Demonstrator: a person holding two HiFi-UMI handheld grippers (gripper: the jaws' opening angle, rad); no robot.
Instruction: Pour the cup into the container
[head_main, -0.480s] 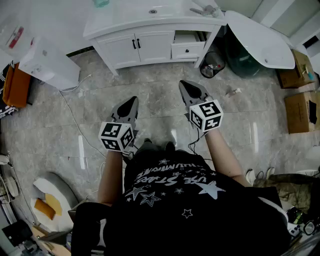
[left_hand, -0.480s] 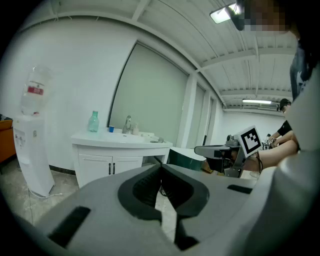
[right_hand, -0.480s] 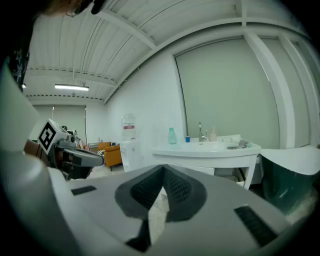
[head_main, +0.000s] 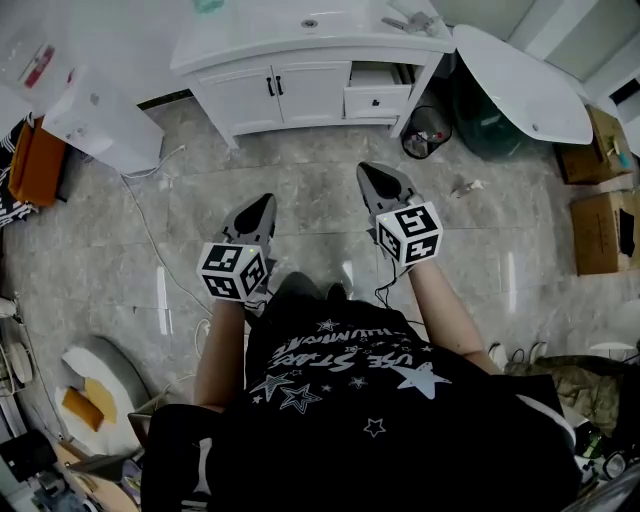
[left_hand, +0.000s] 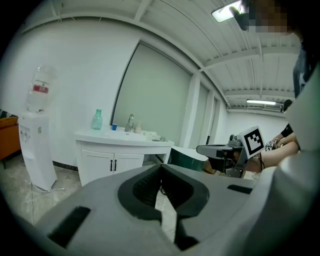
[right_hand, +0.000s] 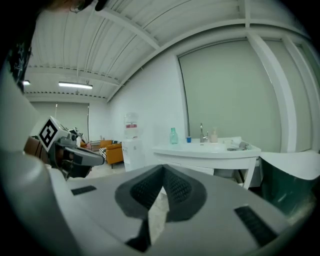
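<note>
**Before the white vanity (head_main: 300, 95): both grippers clenched, empty**

From overhead, the left gripper (head_main: 268, 200) and right gripper (head_main: 365, 168) hang side by side over the grey floor (head_main: 310, 205), well apart from the vanity. Its countertop is cut off by the frame's upper edge. Only the gripper views show that top properly: a small blue cup (left_hand: 114, 127) stands just beside the faucet (left_hand: 130, 121), with a teal bottle (left_hand: 97, 119) near it. Each gripper's own view shows its jaw tips pressed together on nothing. Which container is meant is hard to tell.
</note>
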